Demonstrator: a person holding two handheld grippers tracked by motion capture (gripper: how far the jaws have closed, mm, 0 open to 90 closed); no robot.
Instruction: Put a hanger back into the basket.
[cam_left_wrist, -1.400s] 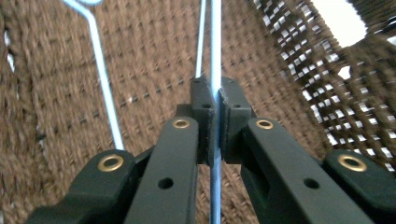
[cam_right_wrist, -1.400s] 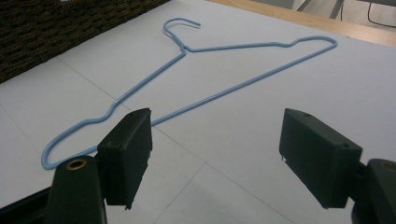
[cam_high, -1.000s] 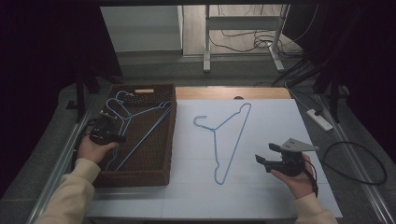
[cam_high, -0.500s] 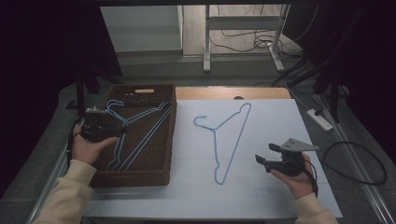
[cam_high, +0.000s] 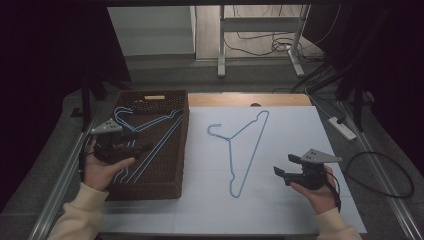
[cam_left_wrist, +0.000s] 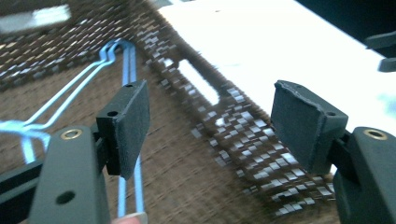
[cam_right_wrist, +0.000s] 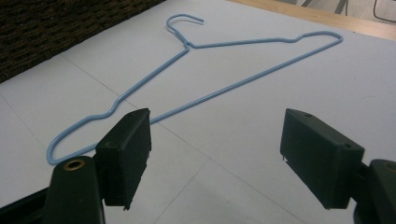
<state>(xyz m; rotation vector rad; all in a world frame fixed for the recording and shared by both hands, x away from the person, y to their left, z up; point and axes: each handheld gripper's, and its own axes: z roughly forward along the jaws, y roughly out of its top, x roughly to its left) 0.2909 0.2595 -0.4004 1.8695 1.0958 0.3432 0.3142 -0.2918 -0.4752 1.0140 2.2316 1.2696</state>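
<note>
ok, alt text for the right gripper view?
A blue wire hanger lies flat on the white table, beyond the right tongs, whose jaws stand open with nothing between them. A brown woven basket fills the upper left corner.

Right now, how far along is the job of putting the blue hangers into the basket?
Done: two blue hangers lie in the wicker basket. In hand: nothing; the left tool has just been opening over the basket and its jaws stand wide, with nothing between them. The right tool is open too. Left: one blue hanger lies on the white table sheet.
</note>
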